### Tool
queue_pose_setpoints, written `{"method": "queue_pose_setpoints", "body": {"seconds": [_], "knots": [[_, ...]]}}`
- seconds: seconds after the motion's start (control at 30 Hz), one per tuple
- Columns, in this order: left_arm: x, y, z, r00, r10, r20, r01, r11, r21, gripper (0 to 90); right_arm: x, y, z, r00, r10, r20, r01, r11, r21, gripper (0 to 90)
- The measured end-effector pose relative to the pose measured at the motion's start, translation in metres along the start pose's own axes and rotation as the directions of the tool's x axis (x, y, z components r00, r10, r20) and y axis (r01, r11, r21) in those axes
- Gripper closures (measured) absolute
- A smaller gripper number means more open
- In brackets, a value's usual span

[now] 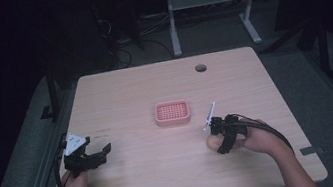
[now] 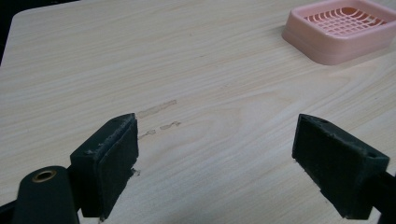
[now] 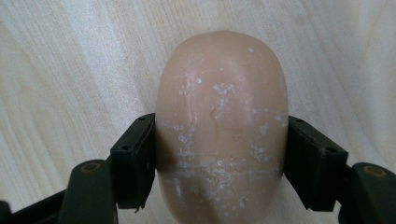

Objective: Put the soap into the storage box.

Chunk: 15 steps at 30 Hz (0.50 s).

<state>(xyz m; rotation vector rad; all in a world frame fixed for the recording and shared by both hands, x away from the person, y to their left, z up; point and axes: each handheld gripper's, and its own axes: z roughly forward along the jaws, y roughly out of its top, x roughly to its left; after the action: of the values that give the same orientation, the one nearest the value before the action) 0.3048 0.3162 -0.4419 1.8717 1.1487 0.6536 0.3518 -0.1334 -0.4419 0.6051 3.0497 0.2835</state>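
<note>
The right gripper (image 3: 219,154) was clamped on the soap (image 3: 220,126), lying at the pink dish's (image 1: 172,113) four o'clock. The smooth bar could squirt free if squeezed harder. The left gripper (image 2: 215,163) stood apart, empty.

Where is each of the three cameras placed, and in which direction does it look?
High view: above the person's side, looking forward and down on the table; forearms, left gripper, right gripper.
Left gripper view: on that gripper, looking along its open jaws over the wood to the pink soap dish.
Right gripper view: looking down on the soap bar clamped between its jaws.
Shared: dish in the first two; soap in the first and third.
</note>
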Motion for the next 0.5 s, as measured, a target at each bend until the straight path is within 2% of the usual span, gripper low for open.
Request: {"method": "queue_pose_setpoints", "body": {"seconds": [0.3, 0.5], "knots": [[0.001, 0.0, 0.0, 1.0, 0.006, 0.0, -0.006, 1.0, 0.006, 14.2, 0.0, -0.002, -0.002, 0.9999, -0.007, -0.007, 0.007, 1.0, -0.02, 32.0], [0.0, 0.0, 0.0, 1.0, 0.0, 0.0, 0.0, 1.0, 0.002, 14.2, 0.0, -0.001, -0.011, 0.9999, -0.009, -0.006, 0.009, 0.998, -0.061, 32.0]]}}
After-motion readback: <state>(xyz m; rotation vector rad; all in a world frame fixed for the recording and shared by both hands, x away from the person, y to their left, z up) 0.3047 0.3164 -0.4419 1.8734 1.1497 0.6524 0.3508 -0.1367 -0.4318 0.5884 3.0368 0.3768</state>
